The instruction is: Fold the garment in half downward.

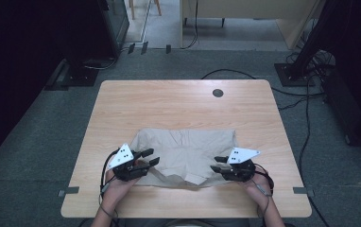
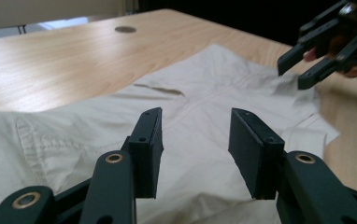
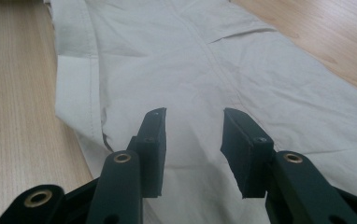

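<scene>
Beige cloth (image 1: 188, 156), a crumpled garment with seams and a pocket opening, lies on the wooden tabletop (image 1: 169, 104), in the lower middle of the high view. At its left edge sits the left gripper (image 1: 151, 157), held in a hand (image 1: 122, 182) that enters from the bottom of the frame; the forearm is cut off there. Its fingers (image 2: 148, 149) stand apart with nothing pressed between them, and in the left gripper view the cloth shows through the gap. Whether the tips touch the fabric is hard to tell.

Toward the right, the garment's near hem folds over itself, so its underside is hidden. At its right edge sits the right gripper (image 1: 219, 163), fingers (image 3: 151, 149) likewise parted and gripping nothing, the cloth spread under and beyond them in the right gripper view. That gripper also shows, blurred, at the upper right of the left gripper view.

Farther back, right of centre, a small dark round hole (image 1: 218, 92) marks the tabletop. The surroundings at upper left and right are too dark to make out.
</scene>
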### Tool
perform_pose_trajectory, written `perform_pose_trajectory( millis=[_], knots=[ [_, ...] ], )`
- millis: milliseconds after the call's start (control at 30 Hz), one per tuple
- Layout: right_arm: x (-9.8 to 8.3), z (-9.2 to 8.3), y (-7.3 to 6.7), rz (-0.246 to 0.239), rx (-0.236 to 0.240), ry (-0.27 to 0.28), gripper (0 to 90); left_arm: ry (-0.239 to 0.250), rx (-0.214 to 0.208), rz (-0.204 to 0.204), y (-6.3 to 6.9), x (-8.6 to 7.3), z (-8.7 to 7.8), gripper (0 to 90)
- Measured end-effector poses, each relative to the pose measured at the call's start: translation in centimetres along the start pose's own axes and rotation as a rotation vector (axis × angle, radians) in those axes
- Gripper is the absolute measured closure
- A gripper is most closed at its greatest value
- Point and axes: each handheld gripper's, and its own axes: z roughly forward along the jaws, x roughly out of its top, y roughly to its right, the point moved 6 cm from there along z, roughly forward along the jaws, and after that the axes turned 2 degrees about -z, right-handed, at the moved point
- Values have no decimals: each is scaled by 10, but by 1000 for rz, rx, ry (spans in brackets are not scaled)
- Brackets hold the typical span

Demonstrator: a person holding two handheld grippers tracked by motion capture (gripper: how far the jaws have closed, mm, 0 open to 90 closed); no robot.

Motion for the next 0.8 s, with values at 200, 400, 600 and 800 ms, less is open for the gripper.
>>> perform_pose_trajectory(
  millis=[200, 400, 600, 800],
  knots=[
    [2, 2, -1, 3, -14, 1, 589, -8, 28, 23, 0, 3, 1, 483],
    [9, 10, -8, -5, -4, 10, 580, 0, 72, 26, -5, 7, -3, 414],
    [7, 15, -9, -4, 2, -5, 576, 5, 111, 39, -12, 11, -9, 394],
    [7, 15, -8, -3, -1, -2, 564, 7, 118, 35, -16, 15, -10, 394]
  ],
)
